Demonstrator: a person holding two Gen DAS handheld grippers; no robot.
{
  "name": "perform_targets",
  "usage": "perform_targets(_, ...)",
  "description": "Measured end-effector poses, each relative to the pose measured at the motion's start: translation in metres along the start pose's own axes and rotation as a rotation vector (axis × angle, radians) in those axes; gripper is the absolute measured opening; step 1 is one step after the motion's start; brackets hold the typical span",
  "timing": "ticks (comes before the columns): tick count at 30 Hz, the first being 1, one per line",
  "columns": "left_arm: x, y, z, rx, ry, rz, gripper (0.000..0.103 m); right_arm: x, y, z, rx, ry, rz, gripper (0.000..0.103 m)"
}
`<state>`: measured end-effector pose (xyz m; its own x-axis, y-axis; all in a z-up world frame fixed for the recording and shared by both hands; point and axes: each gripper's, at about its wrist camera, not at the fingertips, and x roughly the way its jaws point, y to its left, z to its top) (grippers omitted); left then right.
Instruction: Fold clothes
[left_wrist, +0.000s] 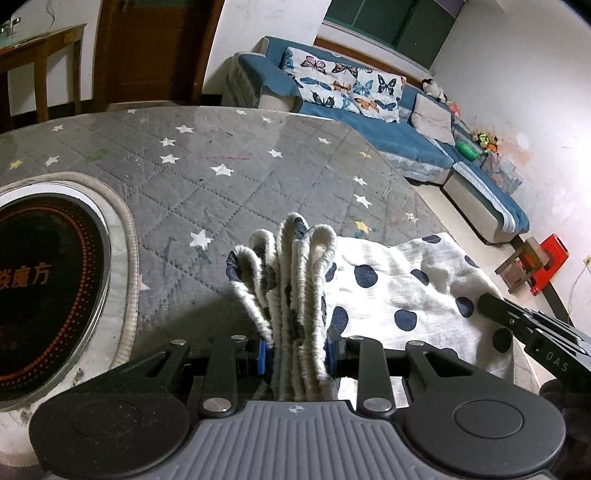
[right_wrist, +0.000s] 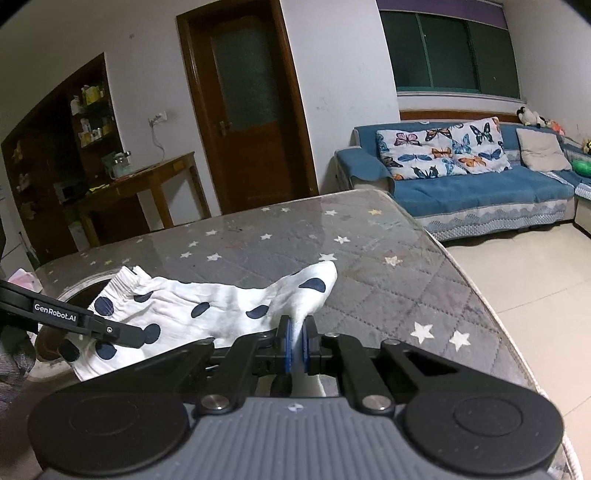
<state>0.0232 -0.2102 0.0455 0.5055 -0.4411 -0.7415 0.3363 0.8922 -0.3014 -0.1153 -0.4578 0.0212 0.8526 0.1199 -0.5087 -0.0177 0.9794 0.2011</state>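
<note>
Polka-dot shorts (right_wrist: 207, 310), white with navy spots, are stretched out over the grey star-print quilted worktop (left_wrist: 207, 177), and both grippers have a grip on them. The left gripper (left_wrist: 299, 350) is clamped on the elastic waistband (left_wrist: 291, 280), which is bunched up into several ribbed folds standing between its blue pads; the rest of the cloth trails away to the right across the quilted cover. Over on the other side, the right gripper (right_wrist: 296, 343) has its blue pads pressed together on a pinch of the thin fabric at the leg end, and a corner of that cloth pokes up past the fingertips towards the far side of the worktop. From the right wrist view the left gripper's black arm, lettered GenRobot.AI, reaches in over the waistband end near a round induction cooktop (left_wrist: 48, 291) sunk into the worktop. The garment lies mostly flat between the two holds, slightly rumpled. Beyond the worktop sits a blue sofa (right_wrist: 480, 188) with a butterfly-print cushion (right_wrist: 439, 147), and a brown door (right_wrist: 243, 103) stands shut.
</note>
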Motion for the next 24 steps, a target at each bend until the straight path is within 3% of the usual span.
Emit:
perform_targets(8, 0.008, 0.002, -0.002, 0.002, 0.021, 0.024, 0.035, 0.014, -0.007, -0.009, 0.022, 0.031, 0.000, 0.006)
perform_targets(12, 0.009, 0.002, -0.003, 0.006, 0.025, 0.035, 0.036, 0.020, -0.011, -0.012, 0.027, 0.049, -0.015, 0.012)
perform_targets(21, 0.010, 0.006, -0.004, 0.013, 0.033, 0.070, 0.051, 0.020, -0.017, -0.007, 0.019, 0.047, -0.041, 0.018)
perform_targets(24, 0.007, 0.007, -0.004, 0.014, 0.031, 0.076, 0.057, 0.021, -0.015, 0.000, 0.008, 0.040, -0.031, 0.027)
